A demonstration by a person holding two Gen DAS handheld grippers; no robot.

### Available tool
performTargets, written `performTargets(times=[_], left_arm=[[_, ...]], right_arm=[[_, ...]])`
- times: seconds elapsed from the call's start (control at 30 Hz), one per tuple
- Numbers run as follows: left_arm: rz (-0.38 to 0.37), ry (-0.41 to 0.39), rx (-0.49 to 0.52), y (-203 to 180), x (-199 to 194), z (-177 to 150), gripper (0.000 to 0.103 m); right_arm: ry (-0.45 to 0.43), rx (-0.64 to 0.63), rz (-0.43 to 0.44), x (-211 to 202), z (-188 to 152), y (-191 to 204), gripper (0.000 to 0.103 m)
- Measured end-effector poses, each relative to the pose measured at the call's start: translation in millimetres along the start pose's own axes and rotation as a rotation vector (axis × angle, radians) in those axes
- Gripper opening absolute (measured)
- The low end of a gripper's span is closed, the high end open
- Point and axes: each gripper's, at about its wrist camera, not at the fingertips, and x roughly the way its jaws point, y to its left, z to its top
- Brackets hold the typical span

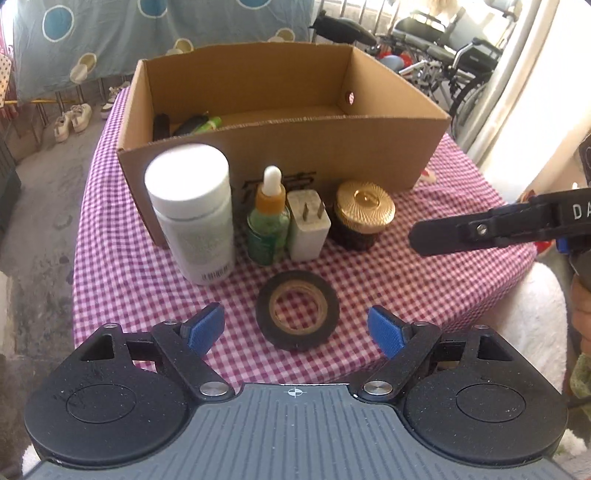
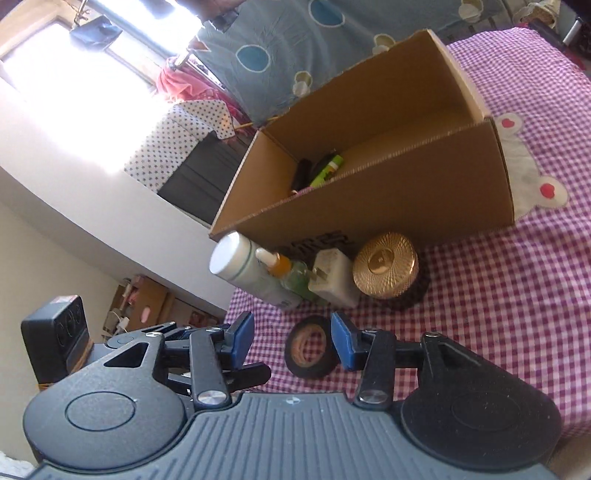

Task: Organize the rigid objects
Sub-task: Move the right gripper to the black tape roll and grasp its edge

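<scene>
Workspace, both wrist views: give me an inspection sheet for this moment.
Surface: checked cloth on a table.
Job's things: white bottle, dropper bottle, plug, gold-lidded jar in a row before the box; tape roll lies nearer; box holds a few dark and green items.
Clutter: nothing seen.
Grippers: left gripper open, behind tape; right gripper open, empty.
Cables: nothing seen.
Surroundings: hanging sheet, wheelchair, shoes.
</scene>
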Motion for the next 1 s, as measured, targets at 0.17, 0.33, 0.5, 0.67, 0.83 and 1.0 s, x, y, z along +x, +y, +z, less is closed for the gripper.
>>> performTargets(times=[0.17,0.33,0.5,0.67,0.83,1.0], left_arm=[[0.084,0.035,0.057,-16.1,24.6,-8.4,0.082],[0.114,0.045,0.077,-21.2,36.0,-10.7,0.071],[0.099,0.055,0.073,-21.7,44.1,-11.5,0.062],[0.067,0.050,0.094,-30.1,45.2,-9.9,0.062],[0.021,0.044,0.140,-45.0,47.9,-11.4,0.063],[0.024,0.042,0.214,-60.0,52.3,-14.1,0.068]], right_arm=[[0.037,-0.021,-0.057,25.7,-19.2,1.0,0.048],[0.056,-0.007,-0.053,43.2,-21.4,-3.9,0.044],[0.065,0.001,-0.059,52.4,-20.3,-8.3,0.037],[0.066,0.013,-0.063,50.6,-20.3,-14.3,0.035],[0.056,0.025,-0.086,35.7,-23.5,-23.6,0.035],[0.042,0.051,-0.097,23.4,-27.0,-34.4,0.035]])
